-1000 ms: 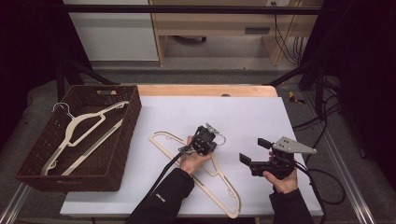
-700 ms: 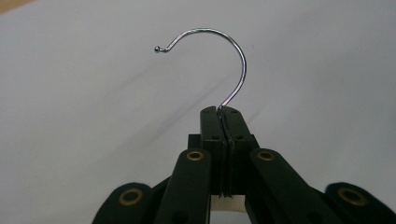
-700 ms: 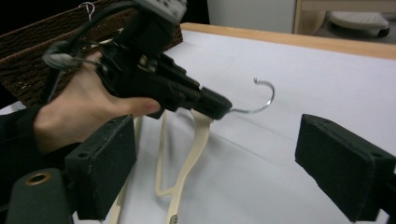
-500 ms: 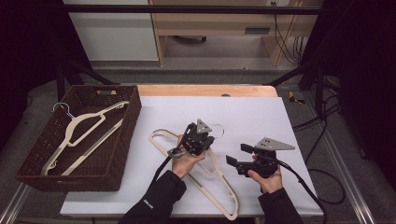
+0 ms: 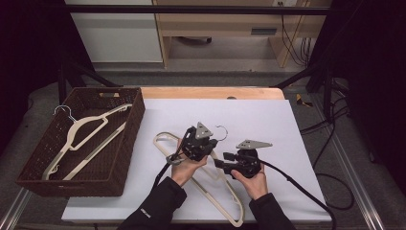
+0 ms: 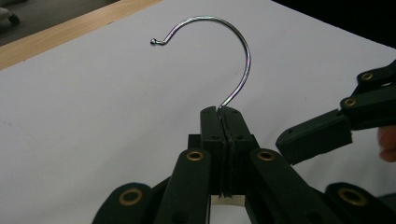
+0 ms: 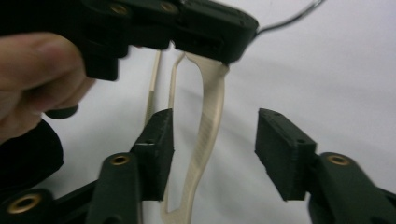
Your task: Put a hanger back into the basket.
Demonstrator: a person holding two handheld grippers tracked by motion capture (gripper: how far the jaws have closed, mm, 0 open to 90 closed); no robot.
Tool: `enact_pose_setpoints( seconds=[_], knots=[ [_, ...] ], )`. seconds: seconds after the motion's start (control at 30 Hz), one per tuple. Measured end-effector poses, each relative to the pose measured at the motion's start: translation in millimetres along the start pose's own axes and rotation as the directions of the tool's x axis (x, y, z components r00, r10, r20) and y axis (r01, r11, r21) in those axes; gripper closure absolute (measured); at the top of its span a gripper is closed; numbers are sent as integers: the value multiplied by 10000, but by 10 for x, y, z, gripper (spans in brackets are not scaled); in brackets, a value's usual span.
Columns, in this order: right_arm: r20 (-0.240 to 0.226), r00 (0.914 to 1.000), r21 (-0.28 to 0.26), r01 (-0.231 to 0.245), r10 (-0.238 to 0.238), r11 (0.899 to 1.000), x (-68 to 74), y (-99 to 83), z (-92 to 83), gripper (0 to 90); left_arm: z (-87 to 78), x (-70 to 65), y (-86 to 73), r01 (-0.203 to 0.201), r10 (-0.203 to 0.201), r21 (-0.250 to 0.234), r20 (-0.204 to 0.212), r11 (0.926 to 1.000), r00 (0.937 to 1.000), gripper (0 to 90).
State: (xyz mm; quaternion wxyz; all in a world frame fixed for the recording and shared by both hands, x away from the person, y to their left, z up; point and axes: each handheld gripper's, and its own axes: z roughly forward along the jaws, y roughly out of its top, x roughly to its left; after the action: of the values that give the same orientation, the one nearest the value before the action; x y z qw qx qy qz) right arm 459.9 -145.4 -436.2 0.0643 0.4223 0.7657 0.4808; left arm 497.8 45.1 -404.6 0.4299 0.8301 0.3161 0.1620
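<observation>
Two hand-held tongs met over a cream hanger on the white-covered tabletop (image 5: 268, 120).

The dark brown woven wicker basket (image 5: 33, 165) sat at the tabletop's left end and held other cream hangers (image 5: 84, 129). Just right of it, mid-tabletop, lay the cream plastic clothes hanger with a chrome wire hook (image 5: 207, 178), one shoulder near the basket, the other arm running toward the front edge. The left tongs (image 6: 225, 122) were clenched on the hanger's neck at the base of its chrome hook (image 6: 236, 56), which curled up beyond the jaw tips. The right tongs (image 7: 214, 140) stood released, jaws wide apart on either side of the hanger's ribbed arm, near but not touching it. No legible writing or brand showed anywhere.
</observation>
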Motion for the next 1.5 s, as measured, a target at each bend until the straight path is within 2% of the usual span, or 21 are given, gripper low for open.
enact_pose_setpoints(
  seconds=[0.1,0.13,0.3,0.33,0.5,0.6,0.73,0.8,0.9,1.03,1.13,1.17,1.2,1.23,1.37,1.43,1.5],
  knots=[
    [-186,9995,190,-239,242,9995,-12,-18,57,586,-19,-2,0,-36,36,-70,-33,10000,10000,886],
    [-402,9983,221,-419,428,9989,-6,-22,73,617,-24,-2,0,-40,40,-69,-28,10000,10000,887],
    [-705,9963,317,-461,482,9984,-29,-27,128,760,-42,-12,-14,-1,1,-165,-9,9999,10000,886],
    [-833,9942,336,-658,684,9973,-20,-26,126,776,-47,-11,-16,9,-9,-196,1,9998,10000,887],
    [-937,9895,406,-1069,1103,9934,-20,-14,123,802,-82,-4,-18,-7,9,-258,62,9997,10000,884],
    [-965,9877,364,-1204,1234,9921,-14,-14,119,815,-151,22,-16,-141,145,-367,126,9992,9998,881],
    [-1350,9779,244,-1575,1594,9872,8,-2,97,843,-356,115,-10,211,-161,-905,546,9957,9984,739],
    [-1553,9725,222,-1722,1736,9848,21,7,81,856,-486,164,-10,175,-114,-1179,525,9929,9986,688],
    [-1757,9669,161,-1850,1849,9826,39,17,51,866,-680,237,-9,-109,174,-1369,468,9905,9988,559],
    [-1789,9706,-49,-1648,1613,9863,53,35,4,869,-933,316,-51,-346,446,-1698,555,9849,9975,363],
    [-1693,9757,-127,-1434,1392,9896,69,58,-42,869,-1070,356,-98,-349,466,-1597,701,9865,9965,262],
    [-1699,9785,-179,-1221,1173,9924,72,71,-63,869,-1100,361,-114,-412,517,-1556,641,9870,9966,231],
    [-1765,9776,-162,-1194,1147,9927,81,84,-87,870,-1124,364,-129,-546,631,-1439,550,9881,9965,220],
    [-1847,9785,-233,-976,917,9949,81,98,-108,870,-1138,367,-144,-650,726,-1318,537,9891,9959,208],
    [-2094,9775,-328,-347,271,9989,130,166,-232,870,-1153,371,-206,-1140,1198,-828,692,9900,9904,163],
    [-2265,9738,-364,101,-182,9993,163,198,-281,870,-1130,363,-233,-1255,1309,-642,880,9900,9875,164],
    [-2516,9671,-350,292,-371,9990,201,215,-317,870,-1095,346,-247,-1456,1492,-451,902,9883,9847,178]
  ],
)
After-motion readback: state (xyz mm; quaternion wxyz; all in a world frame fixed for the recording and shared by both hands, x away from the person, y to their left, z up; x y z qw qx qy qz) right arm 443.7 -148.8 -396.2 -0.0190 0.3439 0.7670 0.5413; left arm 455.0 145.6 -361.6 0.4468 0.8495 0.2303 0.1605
